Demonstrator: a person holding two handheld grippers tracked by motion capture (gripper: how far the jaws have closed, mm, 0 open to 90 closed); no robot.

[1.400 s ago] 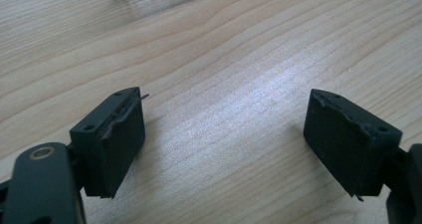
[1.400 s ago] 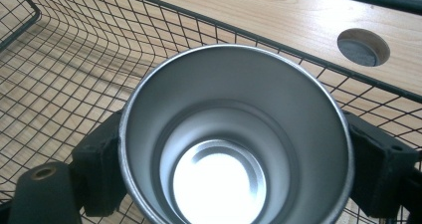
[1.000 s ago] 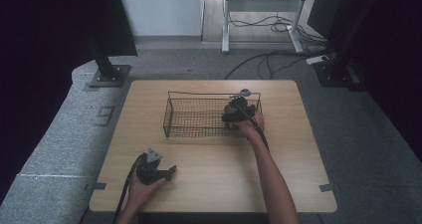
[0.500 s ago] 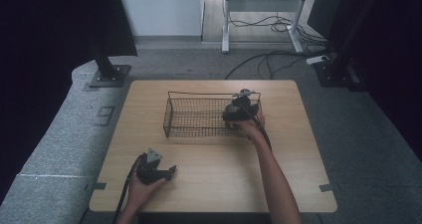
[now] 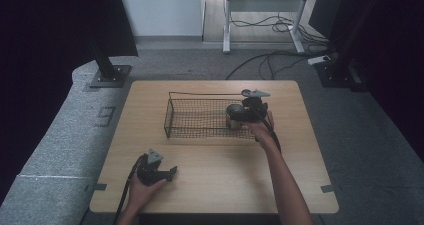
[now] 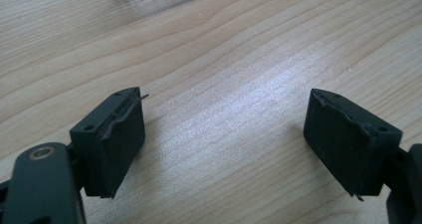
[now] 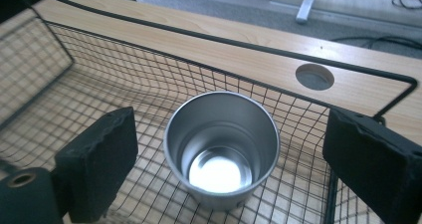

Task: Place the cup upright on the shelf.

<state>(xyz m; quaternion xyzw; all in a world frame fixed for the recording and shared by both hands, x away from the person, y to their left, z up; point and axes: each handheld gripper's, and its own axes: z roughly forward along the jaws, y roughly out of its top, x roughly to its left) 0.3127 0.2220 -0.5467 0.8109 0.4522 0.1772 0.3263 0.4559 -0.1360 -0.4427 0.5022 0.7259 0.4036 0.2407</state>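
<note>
Grey carpet with loose cables surrounds a pale wooden table (image 5: 210,185), on which a black wire basket (image 5: 200,116) sits toward the far side. At the basket's right end a metal cup (image 7: 222,149) stands upright on the mesh floor, mouth up, its shiny bottom showing in the right gripper view. The right gripper (image 7: 229,164) hangs over that end of the basket with its jaws spread wide: the cup lies between them, one black pad off to each side, and neither pad touches the cup's wall. In the high view the same gripper (image 5: 248,110) sits just beside the cup (image 5: 233,116), the person's right forearm reaching up to it from the near edge. A round hole (image 7: 314,76) in the tabletop shows beyond the basket's far rim. The left gripper (image 5: 156,171) rests on the bare wood near the front left corner, well apart from the basket, its jaws likewise wide apart with nothing between them.
</note>
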